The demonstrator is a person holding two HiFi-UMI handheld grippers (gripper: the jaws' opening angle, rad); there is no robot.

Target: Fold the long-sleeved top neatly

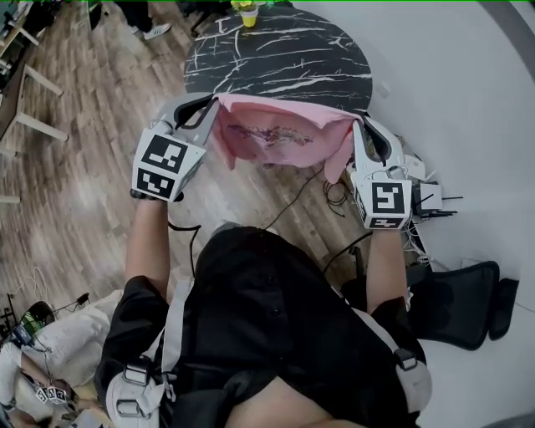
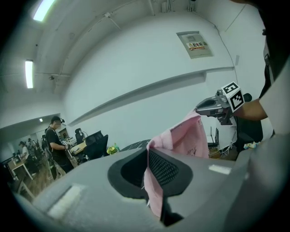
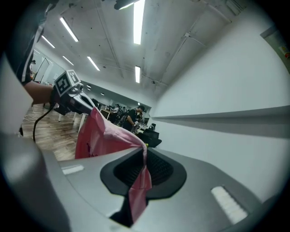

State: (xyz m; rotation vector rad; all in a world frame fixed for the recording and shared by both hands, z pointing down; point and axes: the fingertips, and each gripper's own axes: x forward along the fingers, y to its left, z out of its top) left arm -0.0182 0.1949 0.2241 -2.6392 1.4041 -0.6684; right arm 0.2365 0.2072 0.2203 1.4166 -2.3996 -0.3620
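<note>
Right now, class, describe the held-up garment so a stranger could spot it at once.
Find the round black table with white veins. Just in front of it, a top hangs stretched between the left gripper and the right gripper. It is the only pink thing there, with a printed picture.

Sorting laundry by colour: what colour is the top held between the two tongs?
The top is pink; the head view shows it best.

The round black white-veined marble table offers bare top across its middle. A small yellow plant pot stands at its far edge. A pink long-sleeved top hangs stretched along its near edge. To the table's right a white wall closes in, while black cables and a black office chair crowd the floor on its near side.
</note>
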